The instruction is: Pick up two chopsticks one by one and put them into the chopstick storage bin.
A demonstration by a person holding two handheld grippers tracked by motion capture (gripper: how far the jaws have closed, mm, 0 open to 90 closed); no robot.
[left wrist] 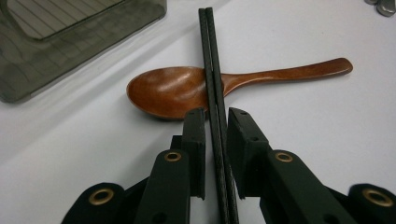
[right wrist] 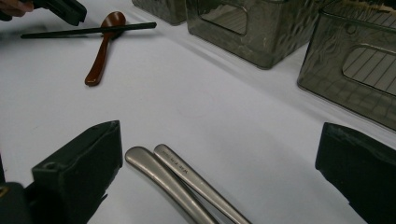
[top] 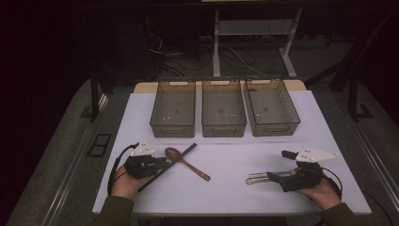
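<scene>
The left hand [top: 123, 184] comes in from the bottom left edge, its sleeve [top: 112, 213] low in the high view, and holds the left gripper [top: 162, 165] low and about level, pointing right and a little away from the person. In the left gripper view its jaws stand close together, a narrow gap between the pads. The right hand [top: 321, 190] comes in from the bottom right and holds the right gripper [top: 278, 165] low, pointing left toward the other hand. Its jaws are spread wide, one at each side of the right gripper view. A cable loops back from each gripper beside the hand.
</scene>
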